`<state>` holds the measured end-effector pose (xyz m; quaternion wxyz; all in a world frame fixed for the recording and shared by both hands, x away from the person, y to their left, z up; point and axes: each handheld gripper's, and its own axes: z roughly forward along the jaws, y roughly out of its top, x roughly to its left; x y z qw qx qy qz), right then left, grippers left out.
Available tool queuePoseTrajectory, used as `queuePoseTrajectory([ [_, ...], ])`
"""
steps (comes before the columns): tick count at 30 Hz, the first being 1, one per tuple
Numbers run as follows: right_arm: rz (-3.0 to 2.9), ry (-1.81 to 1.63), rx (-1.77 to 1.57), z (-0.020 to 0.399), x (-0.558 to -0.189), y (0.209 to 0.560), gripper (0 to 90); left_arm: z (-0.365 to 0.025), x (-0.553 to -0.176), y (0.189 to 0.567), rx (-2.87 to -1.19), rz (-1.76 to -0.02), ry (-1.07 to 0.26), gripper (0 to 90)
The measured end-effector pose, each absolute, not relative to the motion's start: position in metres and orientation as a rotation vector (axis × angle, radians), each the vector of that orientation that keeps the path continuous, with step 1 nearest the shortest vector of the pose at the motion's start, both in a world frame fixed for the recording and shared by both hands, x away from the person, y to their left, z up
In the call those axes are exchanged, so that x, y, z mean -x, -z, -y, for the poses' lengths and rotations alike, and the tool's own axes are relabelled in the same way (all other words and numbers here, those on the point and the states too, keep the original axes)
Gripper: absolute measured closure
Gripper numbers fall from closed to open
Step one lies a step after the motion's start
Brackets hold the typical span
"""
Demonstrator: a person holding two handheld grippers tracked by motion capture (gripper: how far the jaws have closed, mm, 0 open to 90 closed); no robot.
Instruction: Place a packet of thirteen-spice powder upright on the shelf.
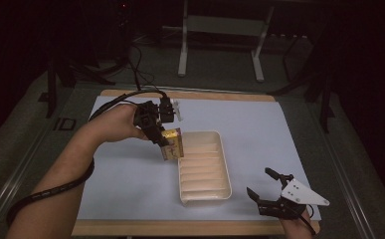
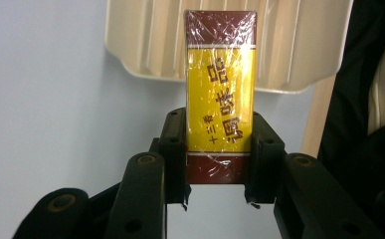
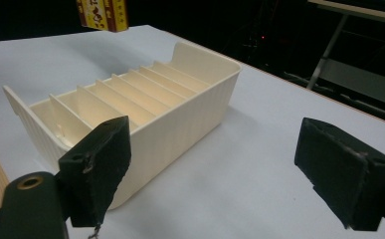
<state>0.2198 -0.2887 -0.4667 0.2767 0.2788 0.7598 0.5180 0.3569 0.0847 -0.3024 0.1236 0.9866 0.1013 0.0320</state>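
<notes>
Yellow box reads 调味品 and 十三香.

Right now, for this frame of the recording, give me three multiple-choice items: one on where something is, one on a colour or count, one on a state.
1. Where is the box held by the left hand-held gripper?
A. Lying inside the tray
B. In the air at the tray's left side
C. On the bare wood at the table's near edge

2. What colour is the wide middle band of the box's wrapper?
A. Yellow
B. Green
C. White

3. How do the jaws of the right hand-held gripper stand?
A. Shut on the tray's rim
B. Shut on the box
C. Open, with nothing between them

Answers:
1 B: the high view shows it raised beside the cream slotted tray.
2 A: the left gripper view shows yellow between dark red ends.
3 C: the right gripper view shows both pads wide apart over the sheet.
</notes>
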Motion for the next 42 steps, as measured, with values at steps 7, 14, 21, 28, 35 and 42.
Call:
queuePoseTrajectory([
  [7, -2.045, -1.389, -0.747, 0.288, -0.220, 0.467, 14.7, -0.077, -0.359, 0.306, -2.816, -0.260, -0.114, 67.8],
  [14, -2.046, -1.388, -0.750, 0.289, -0.220, 0.467, 14.7, -0.069, -0.357, 0.312, -2.747, -0.241, -0.120, 67.8],
  [21, -2.050, -1.387, -0.744, 0.288, -0.220, 0.467, 14.8, -0.063, -0.356, 0.323, -2.684, -0.232, -0.124, 67.8],
  [28, -2.053, -1.387, -0.746, 0.288, -0.220, 0.467, 14.8, -0.060, -0.359, 0.333, -2.619, -0.196, -0.124, 67.8],
  [35, -2.055, -1.388, -0.744, 0.288, -0.220, 0.468, 14.8, -0.057, -0.364, 0.345, -2.600, -0.177, -0.097, 67.8],
  [42, -2.057, -1.386, -0.739, 0.289, -0.220, 0.468, 14.9, -0.053, -0.367, 0.355, -2.614, -0.169, -0.091, 67.8],
])
